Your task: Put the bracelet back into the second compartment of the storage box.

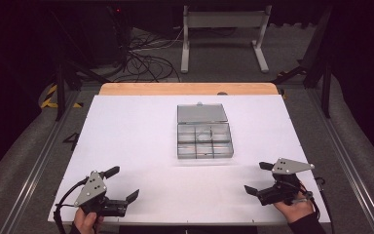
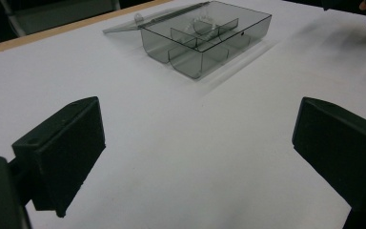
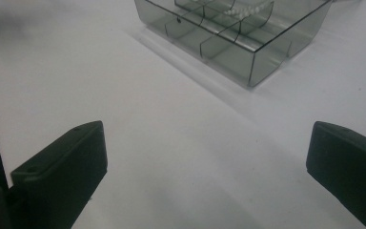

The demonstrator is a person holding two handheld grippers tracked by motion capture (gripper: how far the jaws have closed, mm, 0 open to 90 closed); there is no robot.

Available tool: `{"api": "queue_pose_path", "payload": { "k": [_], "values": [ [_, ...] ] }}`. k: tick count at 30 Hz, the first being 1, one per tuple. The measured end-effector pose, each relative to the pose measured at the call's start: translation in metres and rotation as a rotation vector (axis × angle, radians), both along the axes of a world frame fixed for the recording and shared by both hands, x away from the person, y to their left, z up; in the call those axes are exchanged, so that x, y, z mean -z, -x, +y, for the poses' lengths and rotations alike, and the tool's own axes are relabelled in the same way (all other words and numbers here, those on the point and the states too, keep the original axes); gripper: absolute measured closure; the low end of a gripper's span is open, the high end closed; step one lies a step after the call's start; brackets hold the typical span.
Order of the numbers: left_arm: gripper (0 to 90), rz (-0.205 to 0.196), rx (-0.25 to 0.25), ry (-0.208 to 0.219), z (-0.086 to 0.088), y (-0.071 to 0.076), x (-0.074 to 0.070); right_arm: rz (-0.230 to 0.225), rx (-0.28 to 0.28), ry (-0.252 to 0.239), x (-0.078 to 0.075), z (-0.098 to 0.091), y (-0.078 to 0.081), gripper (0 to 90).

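A white surface (image 1: 126,146) is lying under both grippers, with a strip of bare wood (image 1: 188,88) running along its far edge and dark floor dropping away past its left and right sides. A clear grey compartment box (image 1: 205,140) is sitting on the surface a little right of its middle and toward the far half, well apart from every edge, with open white room on all sides of it. Its lid (image 1: 201,113) is lying folded back flat on the far side, so box and lid together are stretching their long axis from the near side to the far side, the open tray facing up and the hinge line running left to right. Dividers are splitting the tray into two rows of small cells; something pale is lying in one of the far cells, too small to tell what. The left gripper (image 1: 124,183) is hovering near the near left corner, held in a hand (image 1: 85,222), its fingers (image 2: 64,152) spread wide with nothing between them and aiming rightward across the surface. The right gripper (image 1: 257,178) is sitting near the near right corner in the other hand (image 1: 294,207), its fingers (image 3: 62,174) likewise spread wide and empty, aiming leftward. A broad bare stretch of surface is lying between the two grippers and between each of them and the box.
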State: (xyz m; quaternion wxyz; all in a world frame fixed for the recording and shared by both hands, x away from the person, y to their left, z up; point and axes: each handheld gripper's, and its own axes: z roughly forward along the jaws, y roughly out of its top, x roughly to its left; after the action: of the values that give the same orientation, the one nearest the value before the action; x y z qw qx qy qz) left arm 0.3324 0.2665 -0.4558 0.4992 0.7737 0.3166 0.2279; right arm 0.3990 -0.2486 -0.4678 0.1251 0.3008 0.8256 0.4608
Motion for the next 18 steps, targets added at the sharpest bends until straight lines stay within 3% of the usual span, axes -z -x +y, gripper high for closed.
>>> {"api": "queue_pose_path", "payload": {
  "k": [9,18],
  "values": [
    [4.4,0.004,0.003,-0.004,0.000,0.000,0.000,0.038,-0.021,0.010,0.017,0.004,0.002,0.0],
    [4.4,0.012,0.001,-0.009,0.001,0.000,0.001,0.029,-0.033,0.004,0.022,0.010,0.003,0.0]
  ]
}}
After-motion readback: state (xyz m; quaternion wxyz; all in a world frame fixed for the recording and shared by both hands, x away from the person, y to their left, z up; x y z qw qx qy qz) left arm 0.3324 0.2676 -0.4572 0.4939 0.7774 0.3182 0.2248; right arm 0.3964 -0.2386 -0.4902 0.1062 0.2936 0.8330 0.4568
